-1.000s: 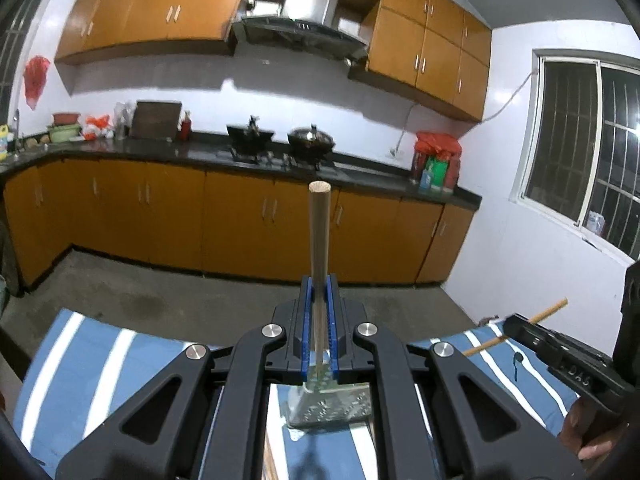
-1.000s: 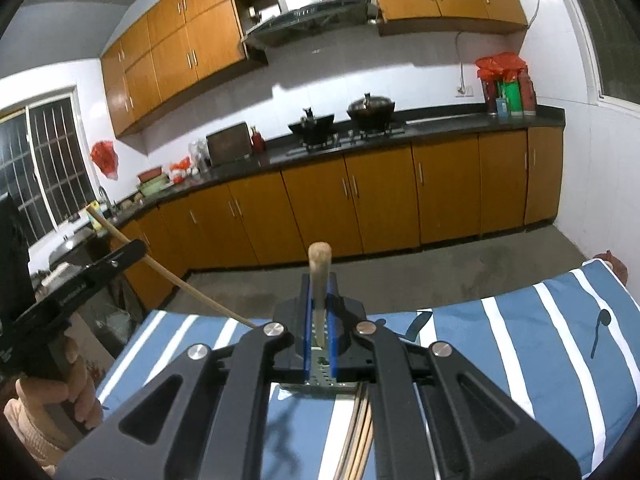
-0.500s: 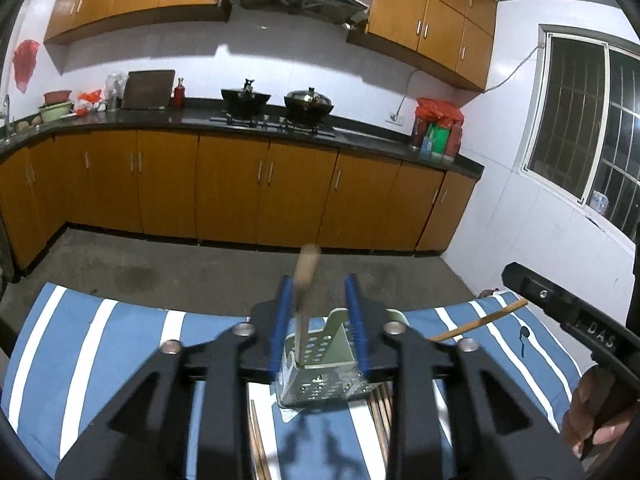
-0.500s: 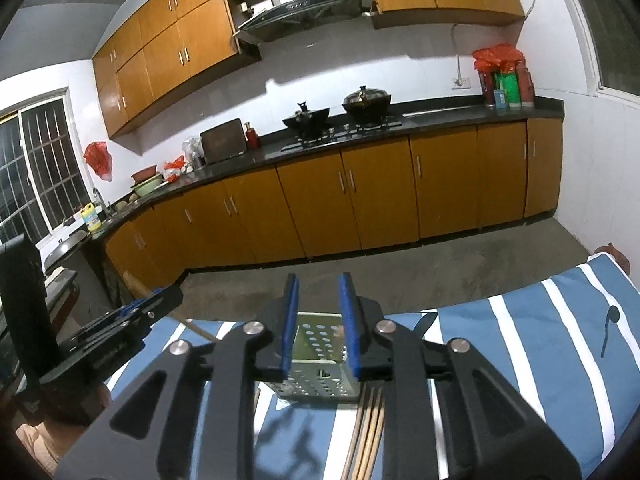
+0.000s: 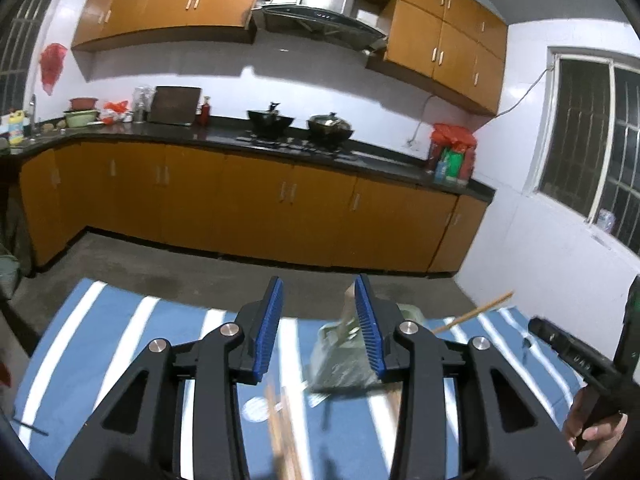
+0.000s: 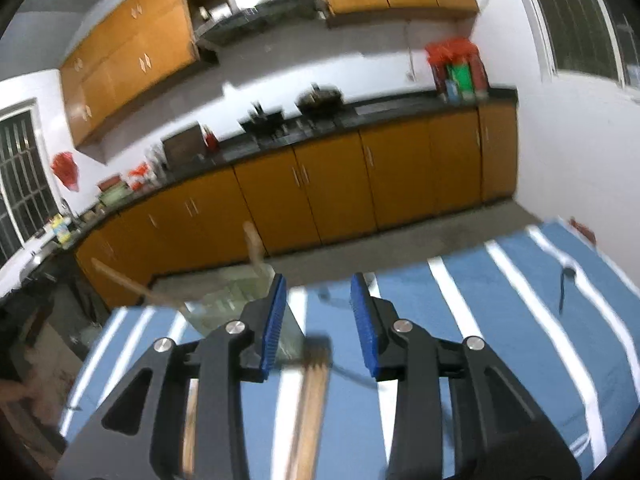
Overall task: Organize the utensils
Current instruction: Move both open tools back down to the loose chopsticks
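Observation:
A pale green perforated utensil holder (image 5: 340, 360) stands on the blue striped cloth (image 5: 120, 340), with wooden handles sticking out of it (image 5: 474, 314). My left gripper (image 5: 318, 328) is open and empty, just left of the holder. In the right wrist view the holder (image 6: 236, 300) sits left of my open, empty right gripper (image 6: 318, 316), with two wooden handles (image 6: 254, 246) rising from it. Wooden chopsticks (image 6: 308, 404) lie on the cloth below the right gripper. More chopsticks (image 5: 280, 424) lie under the left gripper. Both views are blurred.
The other gripper's black body (image 5: 580, 360) and a hand are at the right edge of the left wrist view. A small dark spoon (image 6: 566, 280) lies on the cloth at right. Kitchen cabinets (image 5: 260, 208) and bare floor lie beyond the table edge.
Both grippers opened and let go of their wooden-handled utensils, which now stand in the holder. The left gripper moved left of the holder, the right gripper moved right of it.

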`<action>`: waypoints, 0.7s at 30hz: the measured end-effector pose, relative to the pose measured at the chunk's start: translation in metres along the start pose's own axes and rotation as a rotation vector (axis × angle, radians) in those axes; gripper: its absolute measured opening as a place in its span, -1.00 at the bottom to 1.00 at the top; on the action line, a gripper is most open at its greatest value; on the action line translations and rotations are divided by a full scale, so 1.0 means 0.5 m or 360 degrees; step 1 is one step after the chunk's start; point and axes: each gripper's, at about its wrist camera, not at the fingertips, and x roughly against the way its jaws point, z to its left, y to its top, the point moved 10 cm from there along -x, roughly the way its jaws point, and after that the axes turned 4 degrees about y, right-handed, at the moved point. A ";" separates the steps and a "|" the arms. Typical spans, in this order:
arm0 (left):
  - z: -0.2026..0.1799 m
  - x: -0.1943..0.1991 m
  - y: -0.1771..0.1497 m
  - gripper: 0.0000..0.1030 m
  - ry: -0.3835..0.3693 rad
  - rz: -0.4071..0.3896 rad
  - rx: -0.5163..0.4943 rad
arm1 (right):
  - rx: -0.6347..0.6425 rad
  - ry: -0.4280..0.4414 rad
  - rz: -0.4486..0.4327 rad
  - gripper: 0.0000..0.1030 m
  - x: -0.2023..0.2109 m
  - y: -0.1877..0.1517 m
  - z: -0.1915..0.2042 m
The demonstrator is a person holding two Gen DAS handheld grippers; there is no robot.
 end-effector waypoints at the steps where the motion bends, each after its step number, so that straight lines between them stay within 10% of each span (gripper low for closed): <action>1: 0.010 0.001 -0.013 -0.25 0.0024 0.0012 -0.0006 | -0.0011 -0.0016 0.0048 -0.33 -0.013 -0.029 -0.011; 11: 0.096 -0.044 -0.245 -0.25 0.0207 0.0350 -0.0040 | -0.0006 0.0060 0.0599 -0.66 -0.117 -0.344 0.014; 21: 0.098 -0.067 -0.383 -0.25 0.0187 0.0575 -0.0014 | 0.0050 0.0060 0.0695 -0.73 -0.127 -0.407 0.030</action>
